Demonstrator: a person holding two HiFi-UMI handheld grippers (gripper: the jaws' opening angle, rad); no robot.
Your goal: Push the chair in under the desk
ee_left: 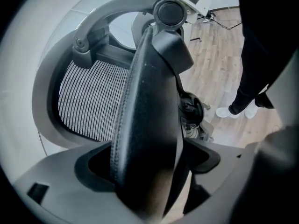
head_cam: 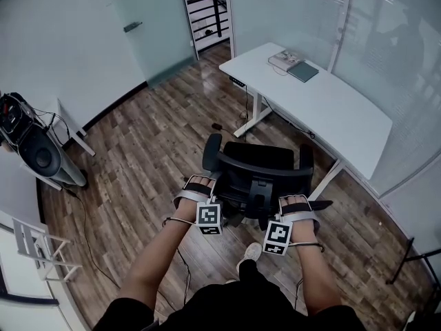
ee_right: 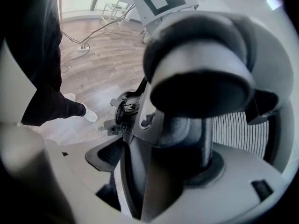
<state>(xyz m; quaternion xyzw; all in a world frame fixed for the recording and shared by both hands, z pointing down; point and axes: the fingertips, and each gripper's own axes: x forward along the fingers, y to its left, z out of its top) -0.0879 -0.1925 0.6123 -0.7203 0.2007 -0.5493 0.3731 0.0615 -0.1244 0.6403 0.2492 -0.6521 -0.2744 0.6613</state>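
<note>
A black office chair (head_cam: 258,167) stands on the wood floor, its seat facing the white desk (head_cam: 324,102) and still outside it. My left gripper (head_cam: 200,188) is at the left side of the backrest and my right gripper (head_cam: 298,205) at the right side. In the left gripper view the black padded edge of the chair (ee_left: 149,125) fills the gap of the left gripper (ee_left: 149,181), with the mesh back (ee_left: 88,101) to its left. In the right gripper view the grey frame of the chair (ee_right: 187,139) sits between the jaws of the right gripper (ee_right: 163,190).
A notebook and a tablet (head_cam: 295,65) lie on the desk's far end. A speaker on a stand (head_cam: 38,150) and a white rack (head_cam: 38,250) are at the left, with a cable (head_cam: 83,219) across the floor. Glass walls run behind the desk. My shoe (head_cam: 249,252) is behind the chair.
</note>
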